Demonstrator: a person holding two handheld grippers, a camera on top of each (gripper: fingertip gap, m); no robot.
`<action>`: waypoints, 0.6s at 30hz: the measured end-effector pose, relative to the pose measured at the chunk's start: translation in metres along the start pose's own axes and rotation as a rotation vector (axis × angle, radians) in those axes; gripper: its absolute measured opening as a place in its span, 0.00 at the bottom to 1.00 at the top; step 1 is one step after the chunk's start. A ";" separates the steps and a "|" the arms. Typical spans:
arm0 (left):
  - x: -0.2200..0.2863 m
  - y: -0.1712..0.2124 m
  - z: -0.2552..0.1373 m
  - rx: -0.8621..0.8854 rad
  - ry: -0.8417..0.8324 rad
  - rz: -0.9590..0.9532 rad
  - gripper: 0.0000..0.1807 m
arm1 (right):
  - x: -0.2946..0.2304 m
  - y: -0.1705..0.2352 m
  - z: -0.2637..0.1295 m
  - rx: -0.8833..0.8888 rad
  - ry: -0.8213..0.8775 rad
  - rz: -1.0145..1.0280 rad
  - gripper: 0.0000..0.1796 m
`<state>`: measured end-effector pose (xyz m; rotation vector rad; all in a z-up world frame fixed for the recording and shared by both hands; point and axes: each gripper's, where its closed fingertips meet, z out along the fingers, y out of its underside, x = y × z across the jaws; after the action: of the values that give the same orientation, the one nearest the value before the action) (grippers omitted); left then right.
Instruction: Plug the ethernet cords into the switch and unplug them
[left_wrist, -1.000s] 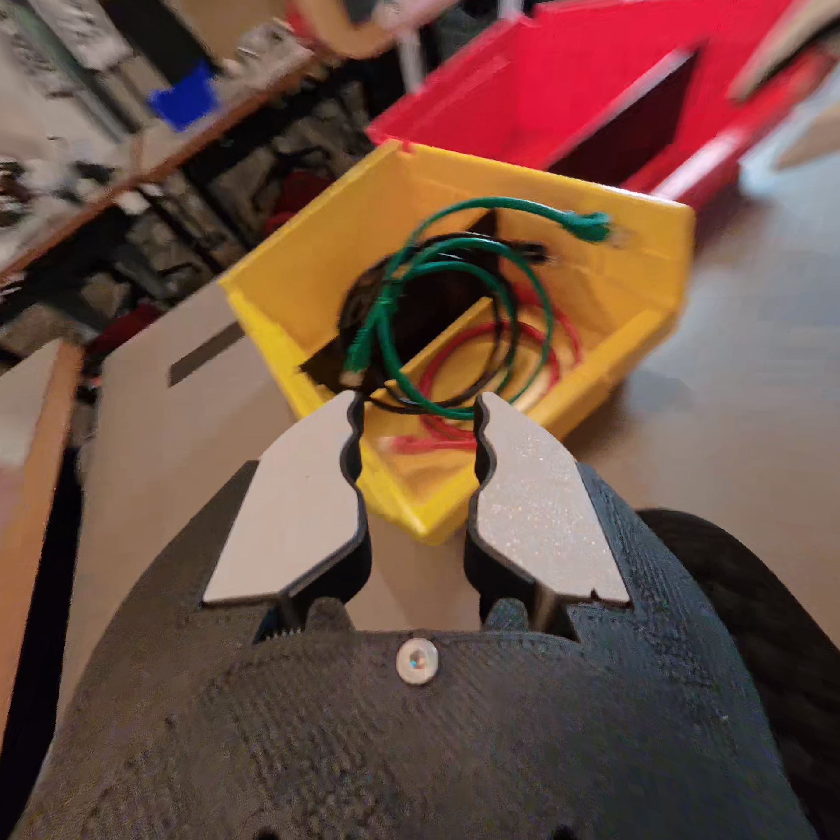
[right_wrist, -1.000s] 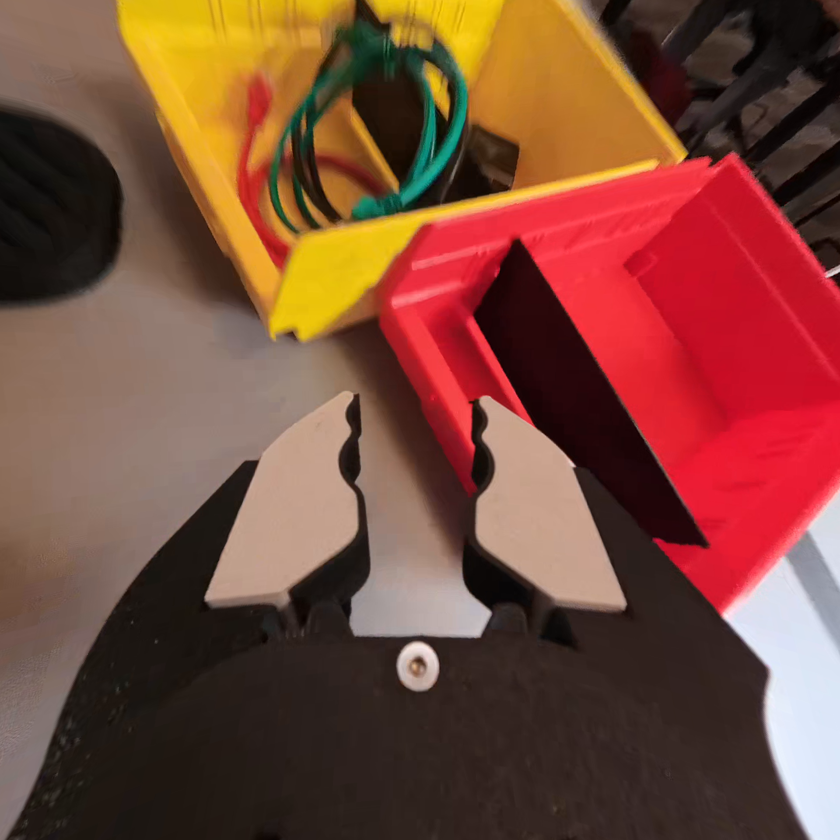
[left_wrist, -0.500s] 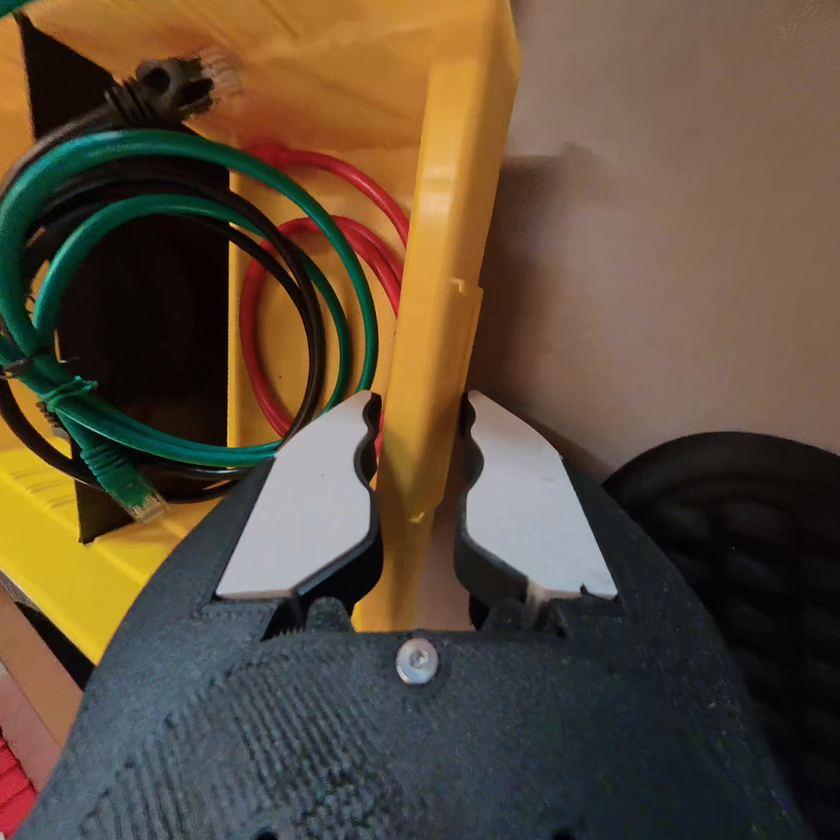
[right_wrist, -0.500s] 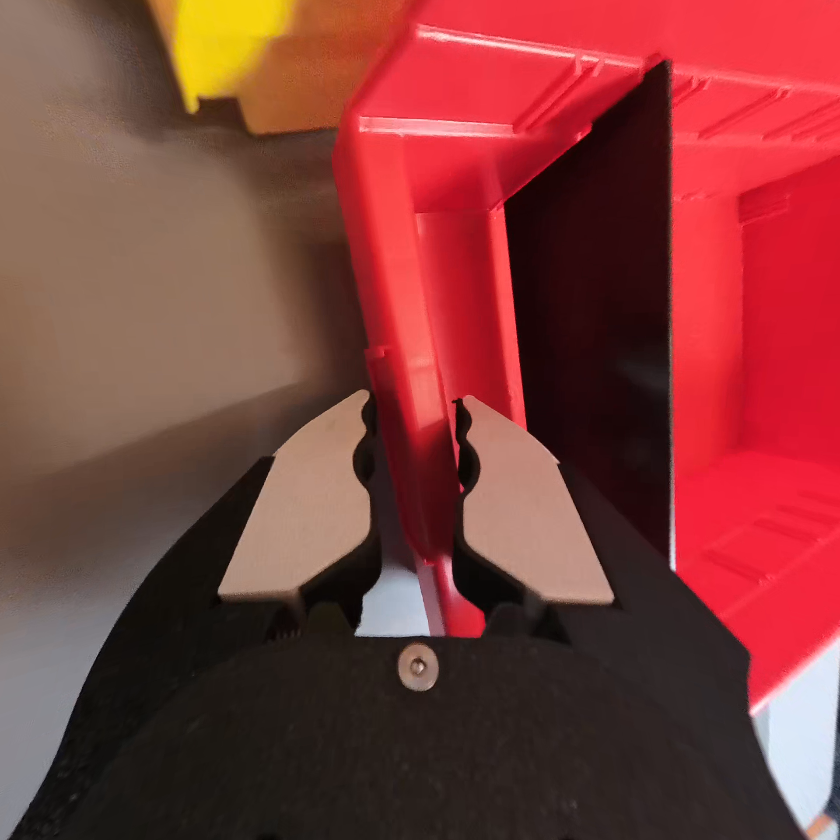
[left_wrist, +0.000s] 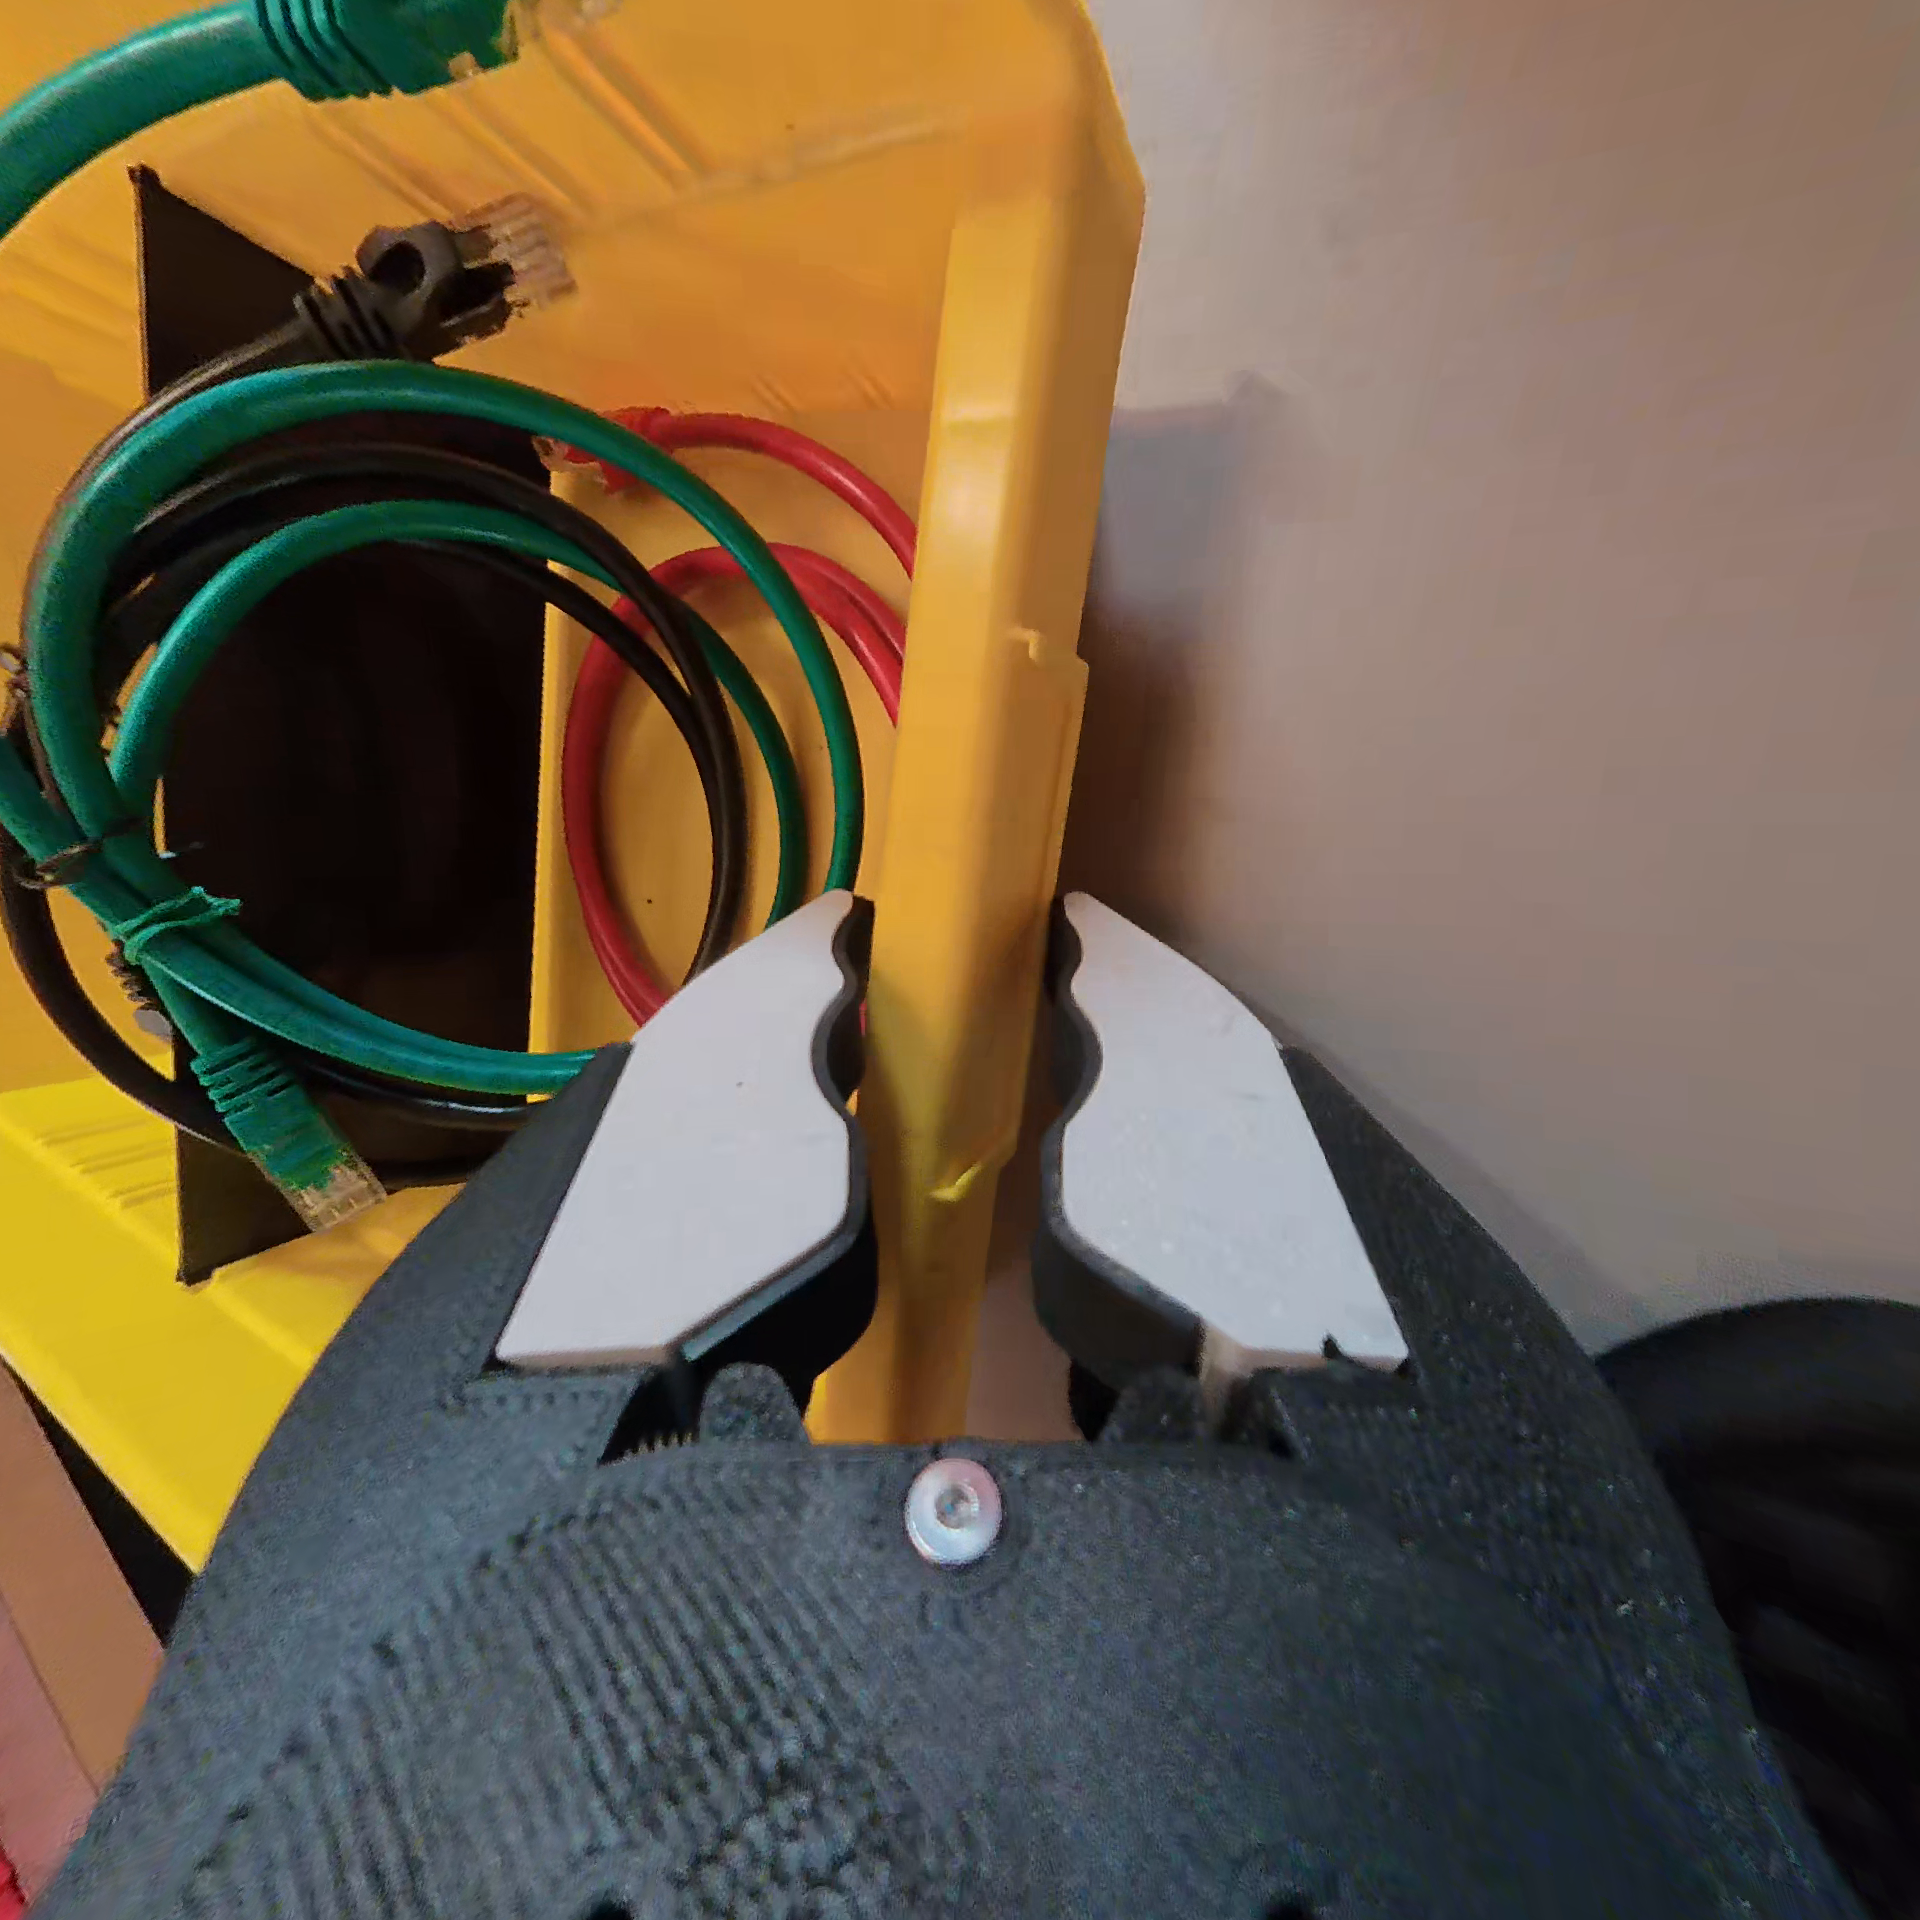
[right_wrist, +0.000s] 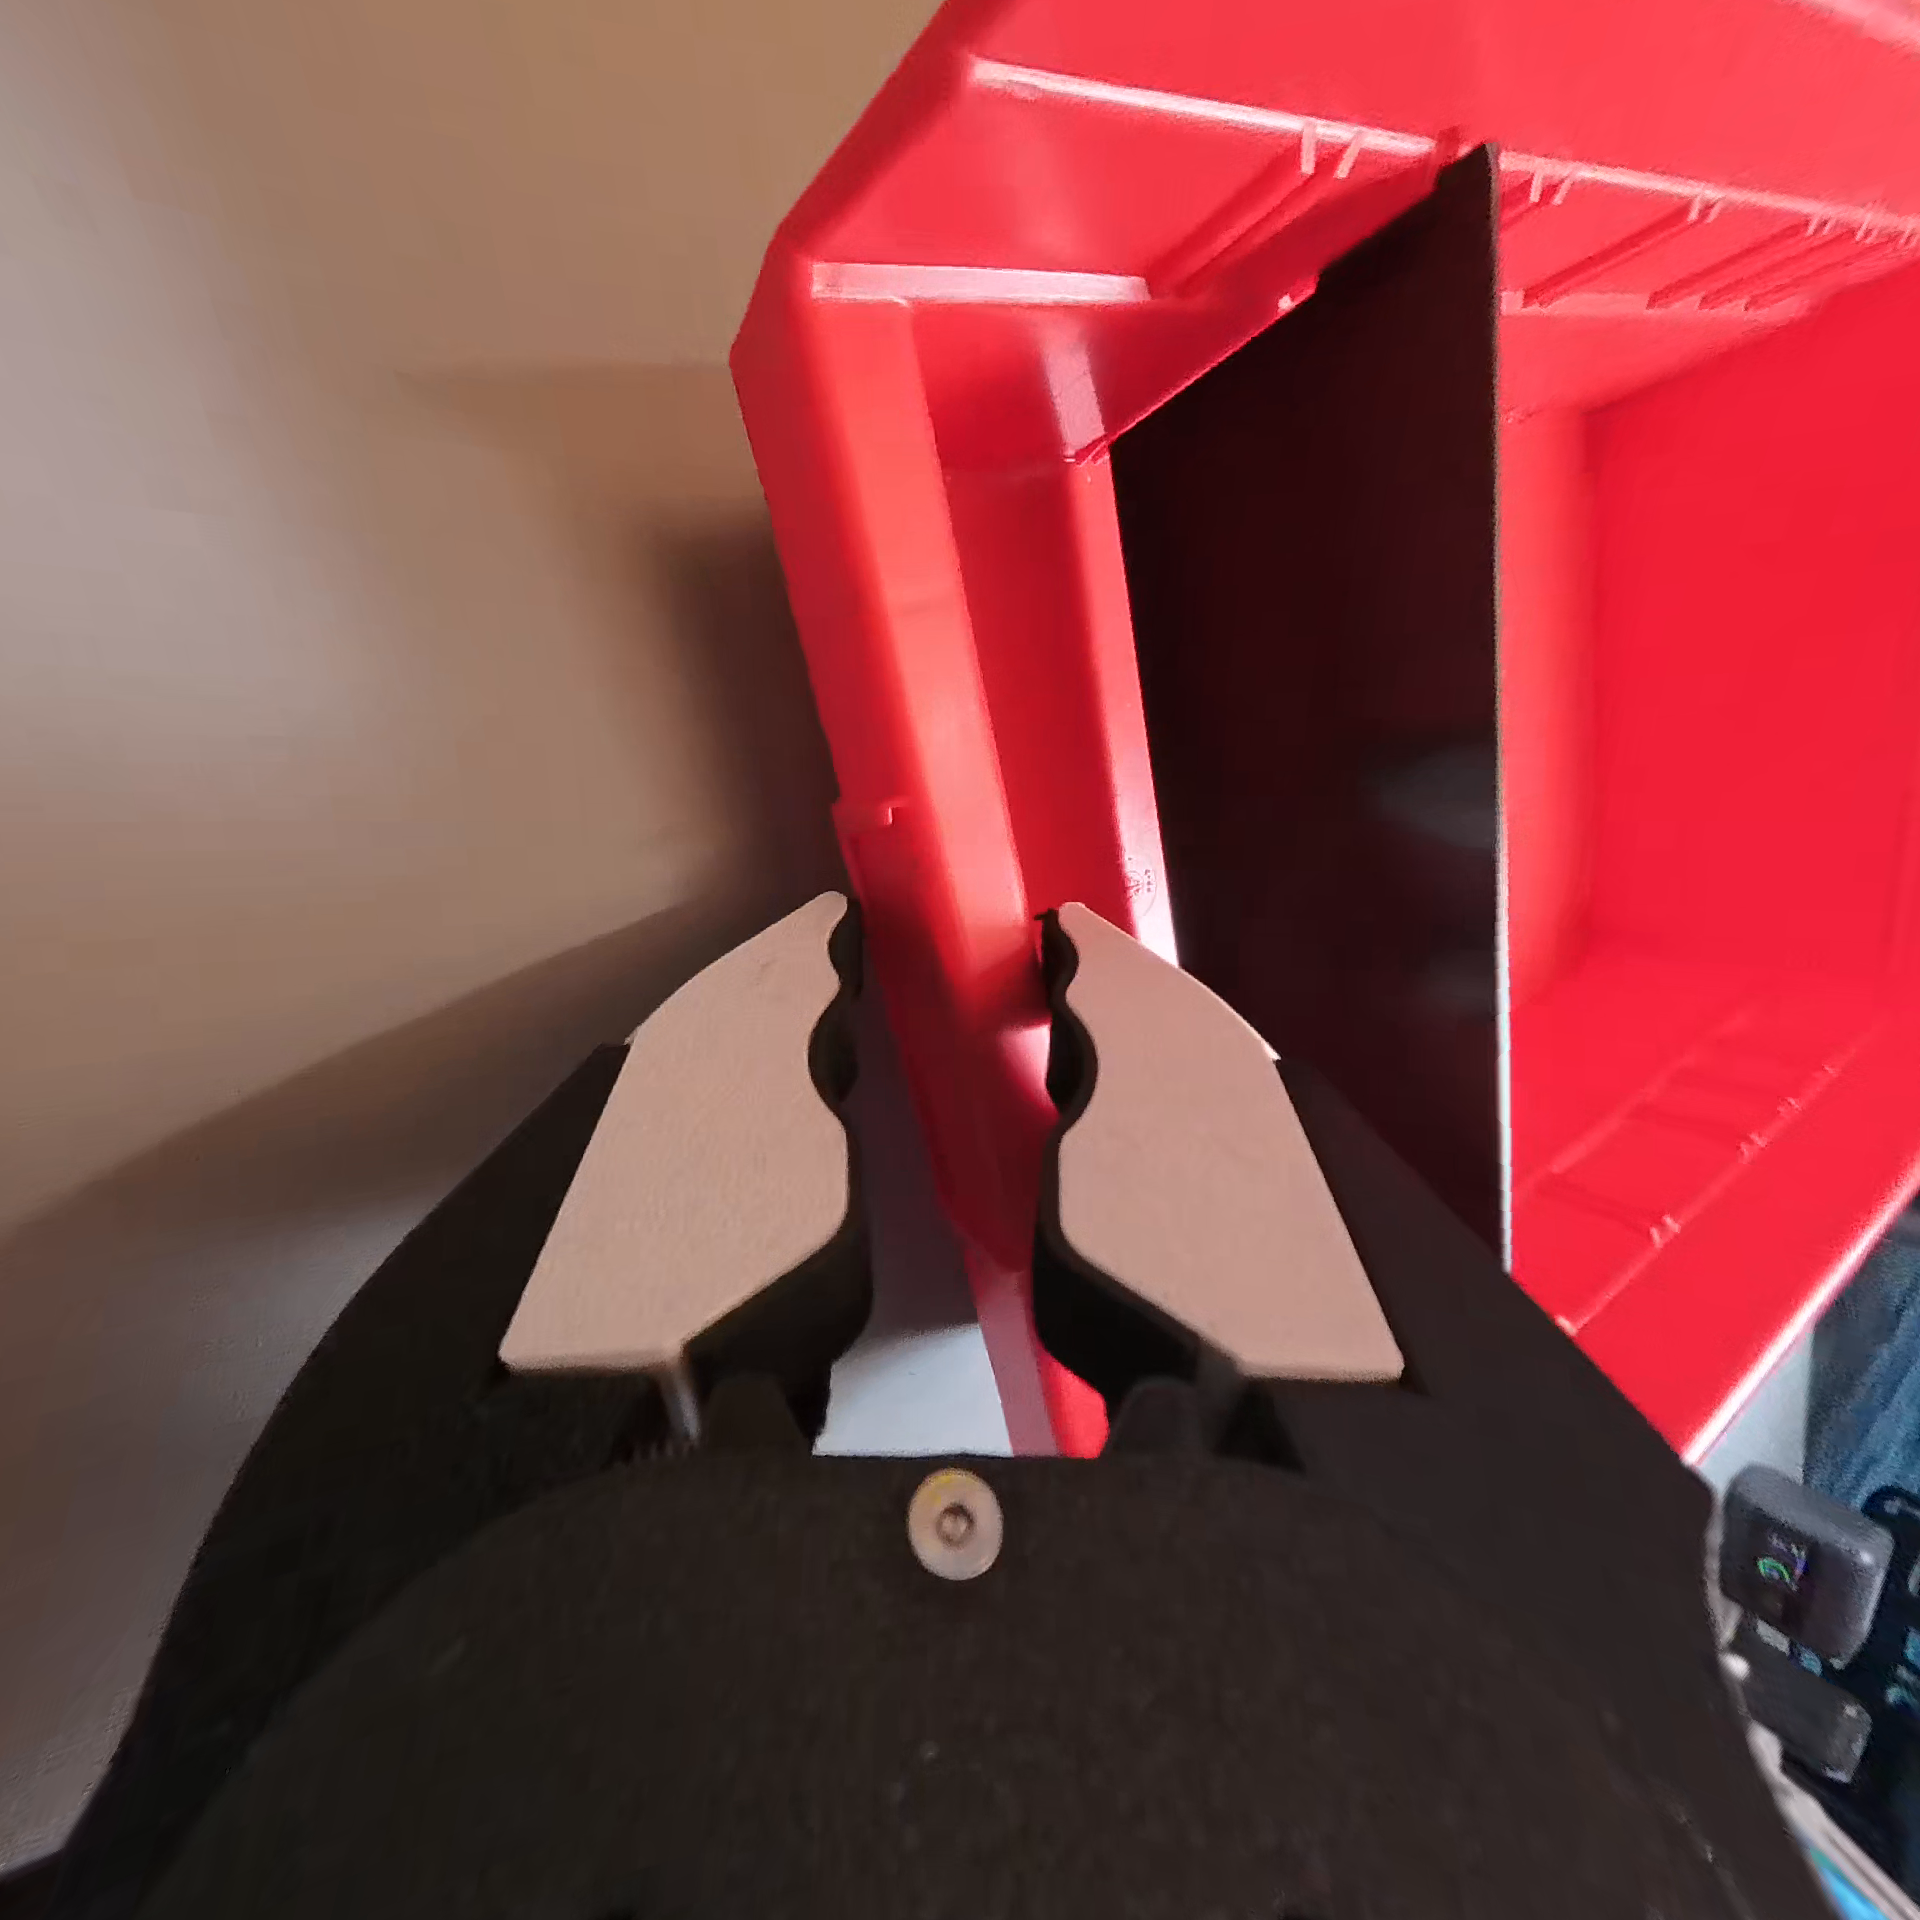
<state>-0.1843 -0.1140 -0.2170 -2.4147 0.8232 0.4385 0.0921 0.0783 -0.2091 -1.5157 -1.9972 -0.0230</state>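
Jaws of left gripper (left_wrist: 956, 914) pinching the side wall of the yellow plastic bin (left_wrist: 997, 665); inside it, coiled green ethernet cord (left_wrist: 436, 582), black cord (left_wrist: 416, 281) and red cord (left_wrist: 727, 582), all loose. Jaws of right gripper (right_wrist: 948, 920) pinching the wall of the empty red plastic bin (right_wrist: 914, 623) on the beige worktop (right_wrist: 312, 520). No switch in view; plugging judged not yet begun.
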 end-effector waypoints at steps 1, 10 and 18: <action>-0.004 0.000 0.002 0.001 -0.005 -0.003 0.18 | 0.007 0.003 0.002 -0.008 0.010 0.013 0.18; -0.034 -0.002 0.019 0.027 -0.056 -0.044 0.19 | 0.049 0.019 0.020 -0.027 0.093 0.110 0.19; -0.049 -0.013 -0.001 0.136 -0.036 -0.149 0.23 | 0.058 -0.012 -0.009 0.224 0.145 0.216 0.25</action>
<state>-0.2126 -0.0830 -0.1890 -2.3163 0.6310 0.3549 0.0773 0.1214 -0.1699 -1.5290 -1.6550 0.1689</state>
